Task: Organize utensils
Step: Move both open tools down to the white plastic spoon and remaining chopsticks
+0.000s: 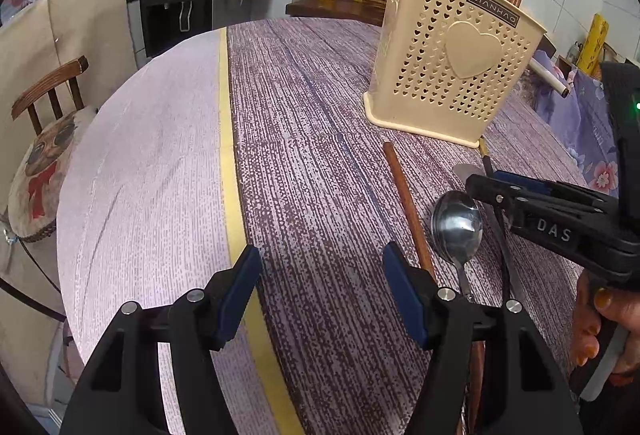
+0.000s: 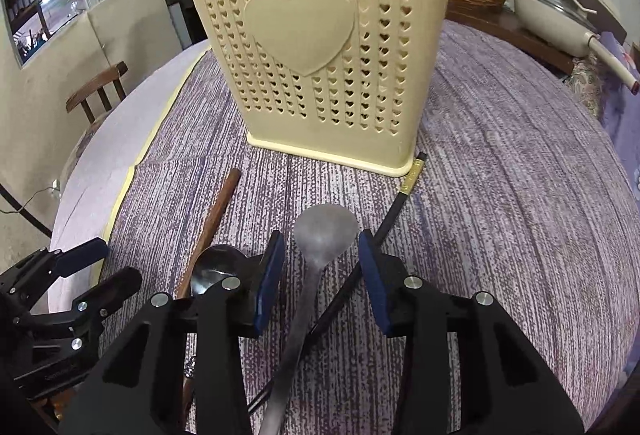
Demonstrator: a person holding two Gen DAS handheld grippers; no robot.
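While the right gripper [image 2: 320, 275] hangs over the table [image 2: 500, 175], its blue pads sit either side of a matte spoon [image 2: 326, 231] with clear gaps between pad and metal, so nothing is clamped; the spoon's handle runs down out of frame beneath the tool and its end is cut off. Left of it a shiny spoon [image 2: 214, 267] peeks out, half hidden by the gripper's black frame, and beside that lies a brown chopstick [image 2: 218, 211] whose lower part vanishes under the same frame. A black chopstick [image 2: 384, 227] with a gold band slants up to the holder [image 2: 320, 47], its near end lost behind the right pad. Over on the left wrist view, the left gripper [image 1: 320, 295] stands apart above bare cloth, gripping nothing, and here the shiny spoon [image 1: 456, 223] shows its whole bowl, which the right view cannot give. The matte spoon [image 1: 464, 171] is reduced to a sliver behind the right gripper [image 1: 492, 187], whose jaw gap cannot be judged from this side. Only this view shows a hand [image 1: 600, 323] on that tool's grip, and brown sticks standing in the holder [image 1: 452, 47]. A chair [image 1: 48, 87] sits off left.
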